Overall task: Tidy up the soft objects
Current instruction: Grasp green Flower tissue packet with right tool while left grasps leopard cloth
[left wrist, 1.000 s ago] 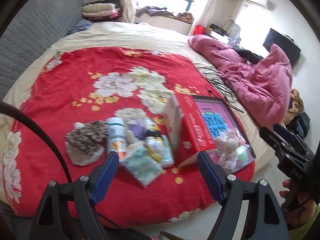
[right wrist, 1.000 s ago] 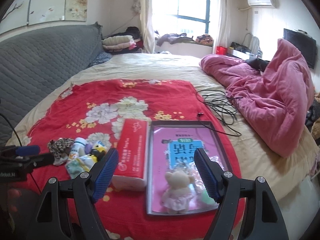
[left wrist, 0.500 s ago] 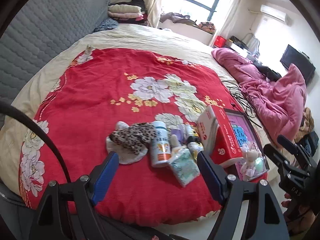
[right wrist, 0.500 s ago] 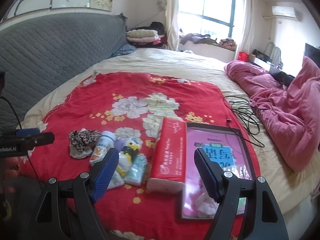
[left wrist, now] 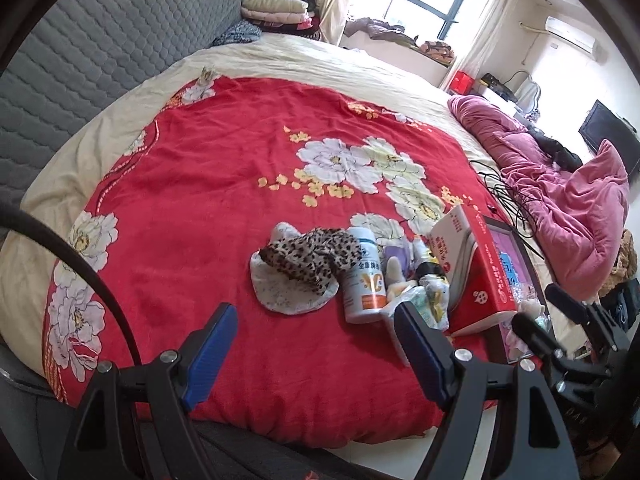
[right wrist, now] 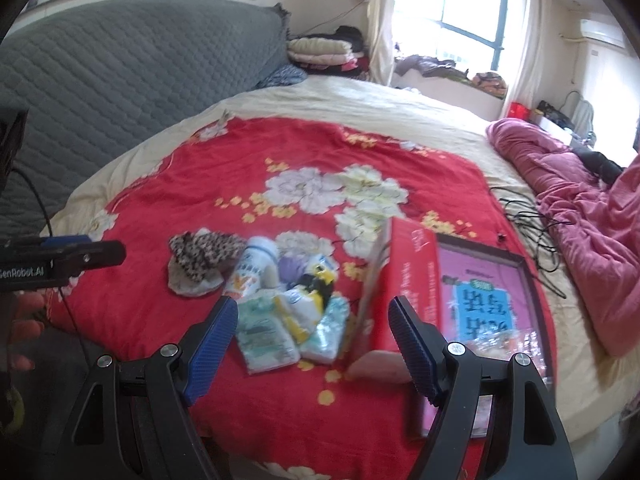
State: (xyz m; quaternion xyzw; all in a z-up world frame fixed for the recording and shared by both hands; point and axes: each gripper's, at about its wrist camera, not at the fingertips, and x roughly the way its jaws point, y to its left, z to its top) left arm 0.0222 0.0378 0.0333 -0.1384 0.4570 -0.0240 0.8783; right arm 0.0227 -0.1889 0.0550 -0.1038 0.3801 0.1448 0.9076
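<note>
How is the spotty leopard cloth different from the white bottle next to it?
The leopard cloth is brown and spotted, crumpled in a floppy heap on a pale round pad; the white bottle is smooth and stiff, lying on its side with an orange label. Both rest on the red flowered blanket, side by side.

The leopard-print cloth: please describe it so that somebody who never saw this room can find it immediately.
Start at the red flowered blanket covering the big bed. Near its front edge lies a cluster of small items beside a red box. The leopard-print cloth is at the cluster's left end, on a pale round pad, next to a lying white bottle; it alone has brown-black spots.
</note>
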